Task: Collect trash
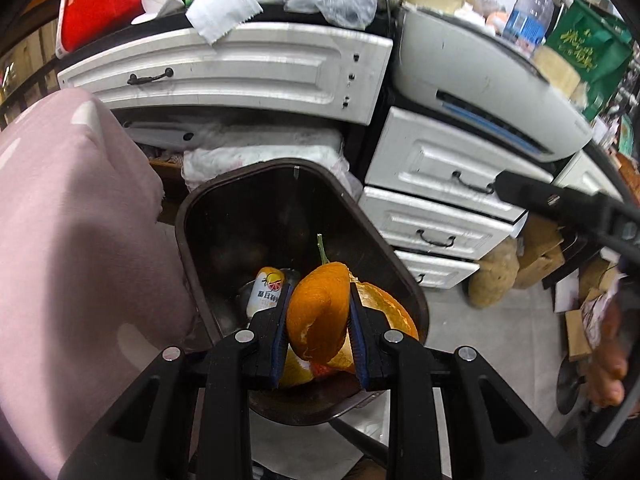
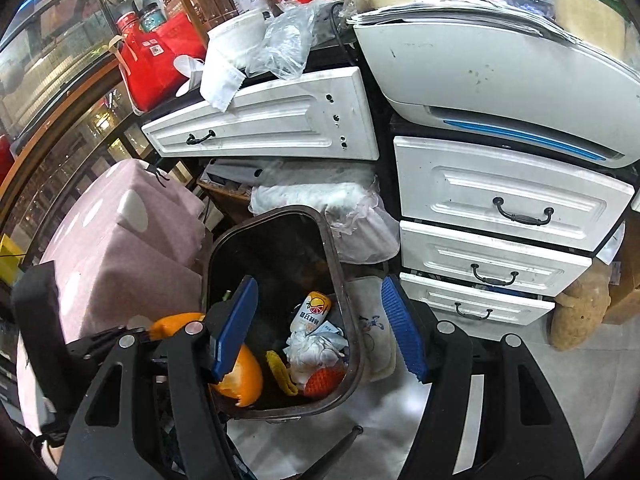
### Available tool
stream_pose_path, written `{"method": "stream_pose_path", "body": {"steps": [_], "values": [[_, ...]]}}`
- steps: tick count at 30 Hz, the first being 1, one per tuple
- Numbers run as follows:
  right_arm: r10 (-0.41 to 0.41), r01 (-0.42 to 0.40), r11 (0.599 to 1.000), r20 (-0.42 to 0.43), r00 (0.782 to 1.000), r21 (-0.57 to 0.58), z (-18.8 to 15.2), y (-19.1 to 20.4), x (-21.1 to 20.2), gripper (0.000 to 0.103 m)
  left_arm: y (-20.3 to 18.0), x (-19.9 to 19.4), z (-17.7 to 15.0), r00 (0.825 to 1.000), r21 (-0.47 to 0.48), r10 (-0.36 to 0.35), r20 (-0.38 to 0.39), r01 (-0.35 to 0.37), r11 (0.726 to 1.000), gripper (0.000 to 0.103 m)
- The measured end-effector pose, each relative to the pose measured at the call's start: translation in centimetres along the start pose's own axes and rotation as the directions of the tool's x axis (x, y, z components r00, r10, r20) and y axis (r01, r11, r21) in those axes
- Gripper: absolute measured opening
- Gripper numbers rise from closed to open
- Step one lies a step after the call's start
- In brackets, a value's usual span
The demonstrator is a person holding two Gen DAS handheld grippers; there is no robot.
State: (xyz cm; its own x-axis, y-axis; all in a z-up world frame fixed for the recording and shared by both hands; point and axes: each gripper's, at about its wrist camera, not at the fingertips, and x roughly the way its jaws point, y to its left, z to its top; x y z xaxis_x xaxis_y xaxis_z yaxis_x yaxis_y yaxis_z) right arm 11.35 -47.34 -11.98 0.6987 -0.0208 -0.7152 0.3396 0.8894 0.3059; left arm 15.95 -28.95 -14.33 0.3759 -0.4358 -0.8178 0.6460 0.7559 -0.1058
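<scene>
Orange peel point(image 1: 318, 312), left wrist view: a curled piece with a green stem at its top, clamped between the two blue pads of the left gripper point(image 1: 319, 326), whose jaws stand narrowed onto it. The peel's long axis runs roughly upright, along the fingers. It hangs over the near edge of the brown trash bin point(image 1: 192, 216), inside the rim's outline, with the bin's open mouth directly beneath and ahead. A small drink bottle point(image 1: 266, 284) lies at the bin's bottom, just left of the peel. White drawers point(image 1: 436, 168) stand beyond the bin; a pink cushion point(image 1: 76, 208) lies at its left side.

Right wrist view: the right gripper point(image 2: 320, 328) stands wide open and holds nothing, its blue pads point(image 2: 402, 332) spread either side of the bin's near right corner. The same peel point(image 2: 240, 376) shows at the bin's near left edge, partly behind the left pad, over the rim point(image 2: 340, 264). Crumpled paper point(image 2: 314, 350) and the bottle point(image 2: 312, 310) already lie inside.

Judgement: the left hand alone carries the trash; the drop appears to turn on the peel lying above the opening, which it seems to.
</scene>
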Motion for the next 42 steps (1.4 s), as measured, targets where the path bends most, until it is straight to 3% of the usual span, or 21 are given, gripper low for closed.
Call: {"method": "stream_pose_path", "body": {"steps": [3, 5, 6, 8, 11, 17, 20, 24, 26, 28, 30, 33, 37, 41, 42], "values": [[-0.01, 0.01, 1.0, 0.007, 1.0, -0.009, 0.0, 0.1, -0.2, 0.065, -0.1, 0.6, -0.2, 1.0, 0.009, -0.002, -0.022, 0.002, 1.0, 0.033], [-0.026, 0.026, 1.0, 0.017, 1.0, -0.013, 0.1, 0.2, -0.4, 0.073, -0.3, 0.4, -0.2, 1.0, 0.012, -0.01, -0.01, 0.01, 1.0, 0.062], [-0.038, 0.039, 0.999, 0.034, 0.999, -0.01, 0.3, 0.2, -0.8, 0.082, -0.4, 0.2, -0.1, 1.0, 0.013, -0.011, 0.006, 0.011, 1.0, 0.07], [-0.055, 0.056, 0.998, 0.065, 0.996, -0.003, 0.4, 0.2, -1.5, 0.086, -0.6, -1.0, -0.2, 0.998, 0.013, -0.022, 0.06, 0.021, 1.0, 0.086], [-0.067, 0.068, 0.998, 0.091, 0.994, 0.0, 0.8, 0.2, -2.4, 0.089, -1.1, -2.3, -0.2, 0.995, 0.021, -0.038, 0.095, 0.037, 0.999, 0.094], [-0.107, 0.104, 0.994, 0.201, 0.974, 0.025, 1.1, 0.6, -5.2, 0.096, -1.6, -6.8, -1.1, 0.98, 0.012, -0.073, 0.184, 0.072, 0.997, 0.097], [-0.127, 0.118, 0.992, 0.278, 0.952, 0.051, 1.1, 1.5, -6.9, 0.097, -1.8, -10.3, -1.9, 0.963, 0.041, -0.068, 0.261, 0.06, 0.997, 0.097], [-0.125, 0.12, 0.992, 0.36, 0.925, 0.037, 0.6, 4.0, -8.7, 0.097, -1.5, -14.2, -3.0, 0.933, 0.062, -0.012, 0.36, -0.011, 0.998, 0.097], [-0.119, 0.129, 0.992, 0.396, 0.911, 0.001, 0.0, 6.2, -9.4, 0.097, -0.7, -16.3, -3.7, 0.912, 0.038, 0.039, 0.408, -0.059, 0.998, 0.097], [-0.094, 0.129, 0.99, 0.429, 0.898, -0.055, -0.7, 8.7, -10.1, 0.097, 0.4, -18.6, -4.9, 0.874, -0.007, 0.102, 0.475, -0.112, 0.994, 0.097], [-0.046, 0.11, 0.986, 0.434, 0.899, -0.122, -1.7, 11.1, -10.5, 0.097, 1.4, -20.4, -6.0, 0.837, -0.04, 0.148, 0.526, -0.15, 0.988, 0.097], [0.02, 0.085, 0.972, 0.435, 0.9, -0.22, -3.6, 14.8, -11.3, 0.097, 3.0, -23.0, -7.6, 0.799, -0.089, 0.243, 0.55, -0.233, 0.968, 0.097], [0.123, 0.024, 0.947, 0.432, 0.894, -0.32, -6.3, 18.7, -12.7, 0.097, 4.5, -26.0, -10.4, 0.696, -0.19, 0.411, 0.589, -0.375, 0.907, 0.097], [0.207, -0.012, 0.917, 0.45, 0.869, -0.398, -9.1, 21.4, -14.3, 0.097, 5.8, -28.6, -12.5, 0.63, -0.29, 0.51, 0.585, -0.424, 0.858, 0.097], [0.238, -0.027, 0.904, 0.449, 0.861, -0.427, -9.9, 22.0, -14.7, 0.097, 6.2, -29.2, -13.0, 0.604, -0.341, 0.553, 0.574, -0.438, 0.832, 0.097]]}}
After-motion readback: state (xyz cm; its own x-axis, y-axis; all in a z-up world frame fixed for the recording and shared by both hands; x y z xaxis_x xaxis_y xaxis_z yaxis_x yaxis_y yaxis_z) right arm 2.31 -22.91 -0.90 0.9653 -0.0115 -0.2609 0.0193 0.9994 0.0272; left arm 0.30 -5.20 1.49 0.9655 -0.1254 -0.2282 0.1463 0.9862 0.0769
